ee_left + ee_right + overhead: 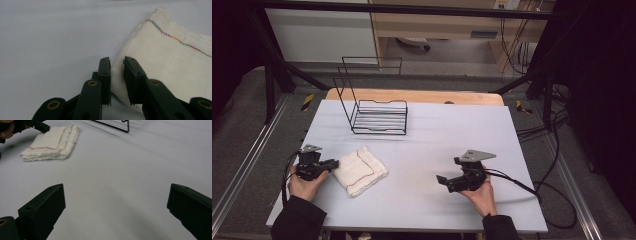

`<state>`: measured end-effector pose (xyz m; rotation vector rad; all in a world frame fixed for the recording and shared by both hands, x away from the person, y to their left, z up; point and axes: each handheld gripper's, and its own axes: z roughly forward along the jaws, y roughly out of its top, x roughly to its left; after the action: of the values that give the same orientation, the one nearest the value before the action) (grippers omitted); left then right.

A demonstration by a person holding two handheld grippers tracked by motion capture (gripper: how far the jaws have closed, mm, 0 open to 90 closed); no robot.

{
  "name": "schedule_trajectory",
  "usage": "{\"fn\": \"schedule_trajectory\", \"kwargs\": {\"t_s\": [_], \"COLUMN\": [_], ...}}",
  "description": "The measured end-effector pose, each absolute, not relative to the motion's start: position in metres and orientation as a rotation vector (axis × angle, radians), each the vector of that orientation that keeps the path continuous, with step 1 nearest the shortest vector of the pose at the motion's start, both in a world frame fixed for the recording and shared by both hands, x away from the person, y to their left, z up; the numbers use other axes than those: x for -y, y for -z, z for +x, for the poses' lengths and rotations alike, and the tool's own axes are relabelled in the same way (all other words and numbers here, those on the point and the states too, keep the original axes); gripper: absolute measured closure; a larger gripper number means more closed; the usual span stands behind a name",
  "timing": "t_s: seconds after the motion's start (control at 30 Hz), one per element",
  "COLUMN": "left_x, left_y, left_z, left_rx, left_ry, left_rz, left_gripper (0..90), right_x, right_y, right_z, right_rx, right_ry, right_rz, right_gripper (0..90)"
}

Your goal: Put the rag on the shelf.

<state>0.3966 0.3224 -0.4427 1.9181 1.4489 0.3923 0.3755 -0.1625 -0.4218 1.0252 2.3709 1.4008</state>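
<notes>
The left tongs clamp the near corner of a folded white cloth, their jaws drawn nearly together with a fold of the fabric pinched between the pads, as the left gripper view shows. From the high view, the left tongs sit at the cloth's left edge, held low over the tabletop by the person's left hand, a dark sleeve entering from the bottom of the frame.

The folded cloth lies flat on the left half of the pale grey tabletop, near the front edge, a line of multicoloured stitching running across its top face. It rests well apart from a black wire rack that stands upright toward the back of the tabletop.

The right tongs are spread wide with nothing between them, held by the person's right hand over bare tabletop on the right half, pointing left toward the cloth but well short of it. In the right gripper view the two black jaws stand far apart at the bottom corners, bare surface between them; the cloth lies farther off at upper left, with the left tongs at its far corner and the foot of the rack along the top edge.
</notes>
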Motion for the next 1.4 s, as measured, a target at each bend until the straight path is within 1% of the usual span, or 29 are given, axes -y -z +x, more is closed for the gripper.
{"fn": "schedule_trajectory", "kwargs": {"t_s": [0.03, 0.07, 0.1, 0.2, 0.23, 0.27, 0.37, 0.4, 0.43, 0.47, 0.5, 0.57, 0.67, 0.73, 0.77, 0.8, 0.9, 1.0, 1.03, 1.1, 1.2, 1.27, 1.3, 1.33, 1.37, 1.4], "left_x": [-0.322, -0.322, -0.322, -0.32, -0.319, -0.319, -0.318, -0.318, -0.318, -0.318, -0.318, -0.318, -0.319, -0.319, -0.318, -0.317, -0.318, -0.319, -0.319, -0.319, -0.318, -0.318, -0.318, -0.318, -0.318, -0.318], "left_y": [0.443, 0.443, 0.443, 0.443, 0.442, 0.442, 0.442, 0.442, 0.442, 0.442, 0.442, 0.442, 0.443, 0.443, 0.443, 0.443, 0.443, 0.444, 0.444, 0.444, 0.443, 0.443, 0.443, 0.443, 0.443, 0.443], "left_z": [0.397, 0.397, 0.396, 0.396, 0.396, 0.396, 0.396, 0.396, 0.397, 0.396, 0.396, 0.396, 0.396, 0.395, 0.395, 0.395, 0.395, 0.395, 0.395, 0.395, 0.395, 0.395, 0.395, 0.395, 0.395, 0.395], "left_rx": [-1.449, -1.449, -1.45, -1.45, -1.449, -1.448, -1.447, -1.445, -1.445, -1.445, -1.442, -1.435, -1.424, -1.421, -1.42, -1.423, -1.42, -1.414, -1.414, -1.414, -1.416, -1.42, -1.423, -1.426, -1.429, -1.432], "left_ry": [-0.393, -0.394, -0.395, -0.402, -0.402, -0.405, -0.405, -0.406, -0.405, -0.405, -0.407, -0.406, -0.413, -0.417, -0.424, -0.427, -0.428, -0.423, -0.421, -0.421, -0.428, -0.43, -0.432, -0.43, -0.427, -0.42], "left_rz": [1.919, 1.921, 1.921, 1.925, 1.929, 1.932, 1.937, 1.938, 1.938, 1.937, 1.938, 1.94, 1.938, 1.939, 1.939, 1.938, 1.94, 1.936, 1.935, 1.936, 1.938, 1.937, 1.935, 1.932, 1.929, 1.928], "left_gripper": [75.3, 76.2, 76.2, 78.8, 80.6, 80.6, 82.2, 82.7, 82.7, 83.0, 83.0, 83.2, 83.2, 83.2, 83.2, 83.2, 83.2, 83.1, 83.1, 83.2, 83.2, 83.2, 83.2, 83.3, 83.3, 83.3], "right_x": [0.162, 0.144, 0.144, 0.116, 0.098, 0.098, 0.072, 0.056, 0.056, 0.042, 0.042, 0.029, 0.012, 0.002, -0.003, -0.011, -0.017, -0.023, -0.025, -0.025, -0.026, -0.03, -0.03, -0.033, -0.033, -0.033], "right_y": [0.422, 0.421, 0.421, 0.42, 0.42, 0.42, 0.421, 0.423, 0.423, 0.427, 0.427, 0.43, 0.434, 0.437, 0.439, 0.443, 0.446, 0.451, 0.454, 0.455, 0.457, 0.457, 0.457, 0.455, 0.455, 0.455], "right_z": [0.376, 0.379, 0.379, 0.385, 0.39, 0.39, 0.396, 0.4, 0.4, 0.404, 0.404, 0.408, 0.413, 0.415, 0.416, 0.418, 0.42, 0.422, 0.423, 0.423, 0.422, 0.419, 0.419, 0.417, 0.417, 0.417], "right_rx": [-2.371, -2.388, -2.388, -2.414, -2.431, -2.431, -2.45, -2.466, -2.466, -2.479, -2.479, -2.487, -2.498, -2.508, -2.521, -2.537, -2.553, -2.567, -2.576, -2.58, -2.594, -2.611, -2.611, -2.621, -2.631, -2.631], "right_ry": [-1.401, -1.4, -1.4, -1.392, -1.375, -1.375, -1.364, -1.352, -1.352, -1.348, -1.348, -1.348, -1.338, -1.327, -1.322, -1.316, -1.308, -1.313, -1.302, -1.299, -1.303, -1.295, -1.295, -1.273, -1.271, -1.271], "right_rz": [1.025, 1.014, 1.014, 0.997, 0.985, 0.985, 0.979, 0.966, 0.966, 0.97, 0.97, 0.98, 0.987, 0.993, 1.001, 0.997, 1.009, 1.014, 1.026, 1.029, 1.003, 0.974, 0.974, 0.965, 0.972, 0.972], "right_gripper": [3.0, 3.9, 3.9, 5.9, 7.6, 7.6, 9.9, 12.3, 12.3, 15.0, 15.0, 16.9, 21.6, 27.3, 28.7, 32.5, 34.3, 38.4, 41.4, 42.7, 48.1, 55.4, 55.4, 60.4, 63.5, 63.5]}}
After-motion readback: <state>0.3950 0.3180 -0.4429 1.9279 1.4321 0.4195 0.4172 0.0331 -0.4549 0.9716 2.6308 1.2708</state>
